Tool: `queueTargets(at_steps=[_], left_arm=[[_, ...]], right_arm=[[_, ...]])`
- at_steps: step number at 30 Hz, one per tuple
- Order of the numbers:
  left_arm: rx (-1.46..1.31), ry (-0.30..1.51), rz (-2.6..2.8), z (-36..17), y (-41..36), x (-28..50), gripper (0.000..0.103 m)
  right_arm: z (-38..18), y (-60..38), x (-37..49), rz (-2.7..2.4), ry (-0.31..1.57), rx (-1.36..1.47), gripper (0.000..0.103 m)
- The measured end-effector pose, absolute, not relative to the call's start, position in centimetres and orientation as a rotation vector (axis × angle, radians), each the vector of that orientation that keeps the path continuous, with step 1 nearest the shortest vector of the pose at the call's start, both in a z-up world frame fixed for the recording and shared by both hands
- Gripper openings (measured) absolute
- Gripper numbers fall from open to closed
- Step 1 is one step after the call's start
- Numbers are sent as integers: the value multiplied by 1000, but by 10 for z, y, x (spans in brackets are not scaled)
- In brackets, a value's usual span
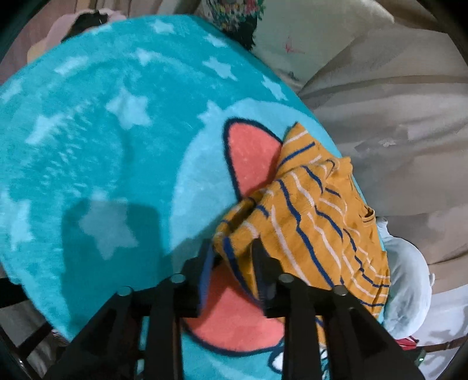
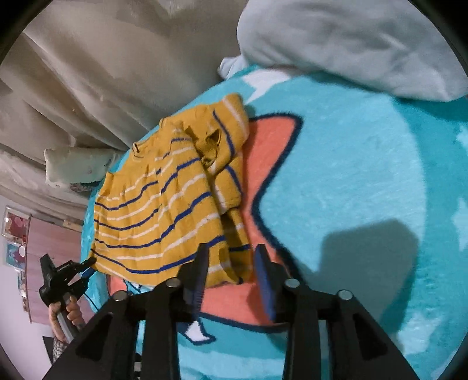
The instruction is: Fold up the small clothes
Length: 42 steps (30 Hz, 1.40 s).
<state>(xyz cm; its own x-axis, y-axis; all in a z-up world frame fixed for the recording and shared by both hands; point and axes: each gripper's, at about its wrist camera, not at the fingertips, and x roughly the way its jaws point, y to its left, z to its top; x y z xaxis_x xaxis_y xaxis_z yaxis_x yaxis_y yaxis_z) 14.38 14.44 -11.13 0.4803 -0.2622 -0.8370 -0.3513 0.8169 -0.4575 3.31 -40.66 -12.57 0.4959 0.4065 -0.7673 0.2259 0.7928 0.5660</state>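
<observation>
A small mustard-yellow top with blue and white stripes (image 1: 316, 213) lies partly folded and rumpled on a teal blanket (image 1: 96, 140) with white stars and a coral patch. It also shows in the right wrist view (image 2: 163, 210). My left gripper (image 1: 232, 254) is open, its jaws straddling a bunched corner of the top. My right gripper (image 2: 231, 257) is open, its jaws either side of the top's near hem. The left gripper also shows in the right wrist view (image 2: 87, 267), held in a hand at the top's left corner.
A pale blue pillow (image 2: 345, 41) lies at the blanket's far edge in the right wrist view. Beige curtains (image 2: 96, 73) hang beyond the bed. A floral cushion (image 1: 234, 14) sits at the top of the left wrist view.
</observation>
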Motion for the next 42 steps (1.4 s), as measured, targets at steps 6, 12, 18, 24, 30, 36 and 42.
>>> queueTargets(at_steps=[6, 12, 18, 24, 30, 36, 42], left_arm=[[-586, 1068, 79, -101, 147, 128, 49], [-559, 1084, 30, -115, 142, 147, 49], [-559, 1124, -16, -138, 139, 171, 49], [-564, 1125, -121, -142, 130, 177, 53], [-652, 1161, -144, -149, 134, 175, 17], [-677, 1180, -203, -147, 122, 172, 17], [-623, 1195, -240, -143, 109, 162, 15]], right_arm=[[-98, -377, 50, 191, 1051, 575, 39], [-74, -289, 98, 353, 1089, 426, 41], [-76, -181, 170, 504, 1173, 390, 45], [-102, -87, 240, 549, 1277, 340, 45], [-127, -40, 274, 417, 1340, 192, 51], [-128, -20, 280, 346, 1359, 84, 70], [-136, 15, 281, 210, 1364, -116, 81]])
